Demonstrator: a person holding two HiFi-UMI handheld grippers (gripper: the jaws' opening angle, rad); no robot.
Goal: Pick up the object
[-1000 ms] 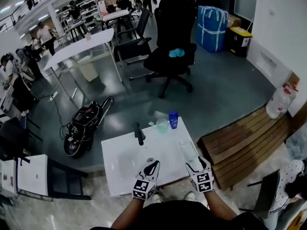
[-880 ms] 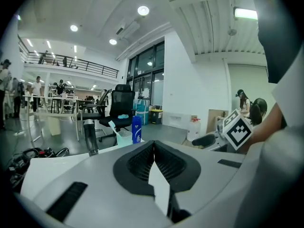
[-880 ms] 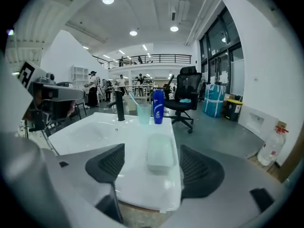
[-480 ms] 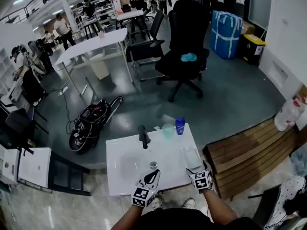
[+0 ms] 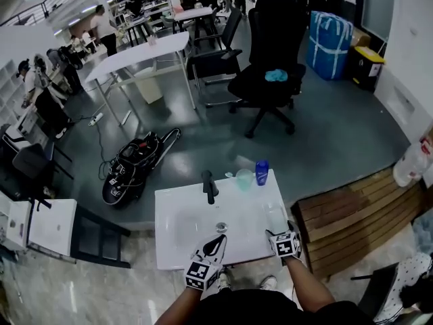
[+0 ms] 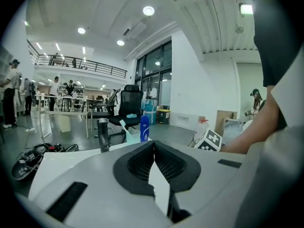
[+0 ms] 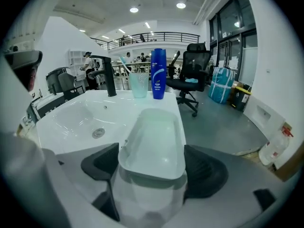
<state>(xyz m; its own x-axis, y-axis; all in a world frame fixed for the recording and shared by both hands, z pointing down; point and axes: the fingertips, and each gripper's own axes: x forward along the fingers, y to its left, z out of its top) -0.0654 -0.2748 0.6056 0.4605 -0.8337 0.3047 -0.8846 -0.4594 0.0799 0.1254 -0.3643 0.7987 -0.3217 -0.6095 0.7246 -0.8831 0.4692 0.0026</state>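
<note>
A translucent oval soap dish lies on the right rim of the white sink, and in the head view the dish sits just ahead of my right gripper. The right gripper stands wide open, its dark pads flanking the dish's near end on both sides. No squeeze on the dish shows. My left gripper is shut with nothing in it, and it hovers over the sink's front edge, near the drain, in the head view.
At the sink's back stand a black faucet, a clear cup with a toothbrush and a blue bottle. Beyond are a black office chair, a black bag on the floor and a wooden platform to the right.
The head view has swung a little, so the sink sits further right. The right gripper has come up to the near end of the soap dish. The left gripper stays shut.
</note>
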